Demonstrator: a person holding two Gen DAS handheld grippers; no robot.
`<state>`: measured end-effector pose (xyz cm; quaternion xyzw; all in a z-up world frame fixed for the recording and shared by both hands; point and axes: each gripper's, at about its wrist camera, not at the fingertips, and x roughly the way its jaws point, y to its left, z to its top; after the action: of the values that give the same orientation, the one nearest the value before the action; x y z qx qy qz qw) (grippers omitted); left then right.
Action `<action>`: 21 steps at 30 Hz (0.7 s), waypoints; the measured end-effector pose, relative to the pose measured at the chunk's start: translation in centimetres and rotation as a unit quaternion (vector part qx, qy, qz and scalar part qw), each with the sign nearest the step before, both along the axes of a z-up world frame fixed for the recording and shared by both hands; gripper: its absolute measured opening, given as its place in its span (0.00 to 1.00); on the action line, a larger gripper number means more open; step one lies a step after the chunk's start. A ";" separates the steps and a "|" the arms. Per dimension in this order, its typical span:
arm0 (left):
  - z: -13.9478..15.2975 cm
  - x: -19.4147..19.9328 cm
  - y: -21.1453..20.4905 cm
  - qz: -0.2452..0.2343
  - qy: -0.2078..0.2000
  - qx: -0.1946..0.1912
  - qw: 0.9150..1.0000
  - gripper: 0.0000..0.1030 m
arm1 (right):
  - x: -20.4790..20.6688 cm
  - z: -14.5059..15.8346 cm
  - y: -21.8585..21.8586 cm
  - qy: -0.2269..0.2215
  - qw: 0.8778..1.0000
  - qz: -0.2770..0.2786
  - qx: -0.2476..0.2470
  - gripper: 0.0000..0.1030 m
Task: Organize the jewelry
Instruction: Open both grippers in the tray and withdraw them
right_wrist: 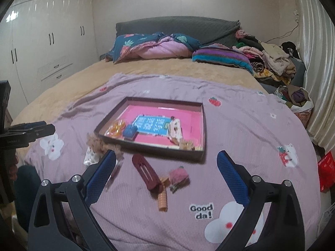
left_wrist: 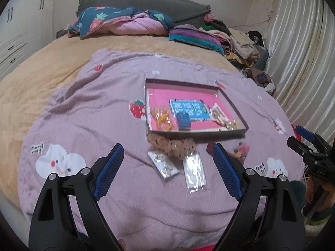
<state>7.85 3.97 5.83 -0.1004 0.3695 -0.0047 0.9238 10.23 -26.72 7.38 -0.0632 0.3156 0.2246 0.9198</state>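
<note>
A shallow dark box with a pink lining (left_wrist: pixel 232 106) (right_wrist: pixel 196 123) lies on the lilac blanket. It holds a blue card (left_wrist: pixel 189 109) (right_wrist: pixel 150 124), a small blue box (left_wrist: pixel 183 121) (right_wrist: pixel 129 132), orange rings (left_wrist: pixel 162 117) (right_wrist: pixel 116 128) and pale jewelry packets (left_wrist: pixel 219 115) (right_wrist: pixel 174 128). In front of it lie a beige scrunchie (left_wrist: pixel 171 144) (right_wrist: pixel 98 143), two clear earring packets (left_wrist: pixel 163 165) (left_wrist: pixel 193 173), a maroon hair clip (right_wrist: pixel 145 172), an orange clip (right_wrist: pixel 162 200) and a pink strawberry piece (right_wrist: pixel 179 175) (left_wrist: pixel 240 148). My left gripper (left_wrist: pixel 167 152) is open and empty above the packets. My right gripper (right_wrist: pixel 166 161) is open and empty above the clips.
The lilac blanket (left_wrist: pixel 94 108) (right_wrist: pixel 240 125) covers a tan bed. Pillows and a folded quilt (left_wrist: pixel 125 23) (right_wrist: pixel 159 46) lie at the headboard, and piled clothes (left_wrist: pixel 240 41) (right_wrist: pixel 272 60) at the far right. White wardrobes (right_wrist: pixel 41 41) stand left, a curtain (left_wrist: pixel 303 52) right.
</note>
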 end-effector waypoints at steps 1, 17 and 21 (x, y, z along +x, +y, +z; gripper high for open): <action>-0.3 -0.1 -0.1 -0.003 0.004 0.000 1.000 0.77 | -0.1 -0.3 -0.1 0.003 1.000 0.001 -0.001 0.94; -4.2 0.4 -4.0 -0.052 0.046 0.000 0.998 0.77 | -0.9 -5.1 -0.3 0.049 0.999 0.005 -0.021 0.94; -5.3 1.6 -4.2 -0.053 0.057 -0.007 0.997 0.73 | -0.3 -6.2 -0.8 0.059 0.998 -0.004 -0.021 0.94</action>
<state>9.42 -0.24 0.56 -0.0872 0.4266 -0.0501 0.8988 9.93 -27.48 1.23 -0.0679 0.3746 0.2171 0.8988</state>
